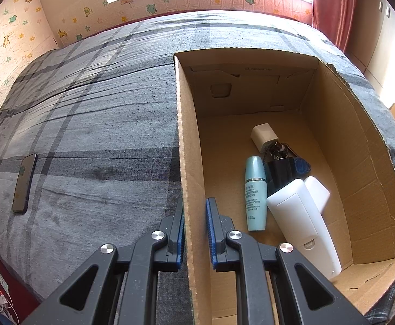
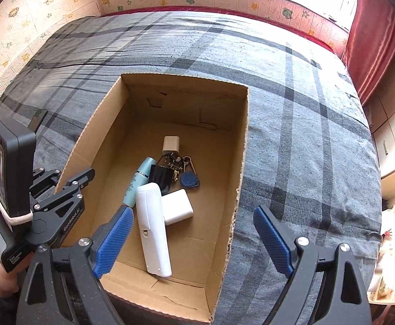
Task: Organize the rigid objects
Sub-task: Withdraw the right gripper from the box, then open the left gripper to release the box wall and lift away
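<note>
Two views cover one cardboard box [image 2: 240, 146] resting on a bed with a grey plaid cover [image 2: 305, 113]. From my left wrist, my left tongs [image 1: 194, 233] are pinched on the box's left wall, one blue pad on each side of the cardboard. Only this view shows a dark phone [image 1: 24, 182] lying flat on the cover, well apart from the box. From my right wrist, my right tongs [image 2: 194, 241] stand spread wide above the box's near end, nothing between the pads. Only this view shows the keys [image 2: 177, 162] and blue tag [image 2: 190, 180] clearly. Inside the box lie a long white remote [image 2: 152, 230], resting partly on a white block [image 2: 177, 210], beside a teal bottle [image 2: 140, 180], a black clip [image 2: 161, 176] and a beige plug [image 2: 171, 145].
</note>
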Demonstrator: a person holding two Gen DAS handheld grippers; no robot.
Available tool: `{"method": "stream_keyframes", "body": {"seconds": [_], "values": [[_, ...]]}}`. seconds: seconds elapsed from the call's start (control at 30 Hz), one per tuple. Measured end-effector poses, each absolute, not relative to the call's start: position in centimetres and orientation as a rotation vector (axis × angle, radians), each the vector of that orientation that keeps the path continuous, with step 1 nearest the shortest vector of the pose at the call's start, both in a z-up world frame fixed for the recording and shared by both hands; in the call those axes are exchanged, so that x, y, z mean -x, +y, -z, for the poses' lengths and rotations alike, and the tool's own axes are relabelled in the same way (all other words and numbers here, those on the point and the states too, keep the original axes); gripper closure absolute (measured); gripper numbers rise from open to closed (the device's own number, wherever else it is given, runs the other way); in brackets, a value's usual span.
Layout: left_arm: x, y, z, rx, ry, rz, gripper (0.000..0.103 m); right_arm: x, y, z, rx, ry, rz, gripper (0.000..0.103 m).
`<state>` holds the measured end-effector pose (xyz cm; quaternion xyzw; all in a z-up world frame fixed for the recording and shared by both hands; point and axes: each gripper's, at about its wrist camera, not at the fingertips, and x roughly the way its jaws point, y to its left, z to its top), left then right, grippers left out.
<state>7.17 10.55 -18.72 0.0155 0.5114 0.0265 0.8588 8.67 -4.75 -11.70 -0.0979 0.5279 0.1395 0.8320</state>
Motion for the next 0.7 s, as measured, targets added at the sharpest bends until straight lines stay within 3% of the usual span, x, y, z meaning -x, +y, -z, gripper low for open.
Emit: {"method": "stream_keyframes", "body": {"seconds": [0.7], "values": [[-6.8,10.2,18.2,-0.050,1.080,-0.076,0.085,-7.4,-9.4,9.9,0.108,1.030,-0.235,0.000]]}}
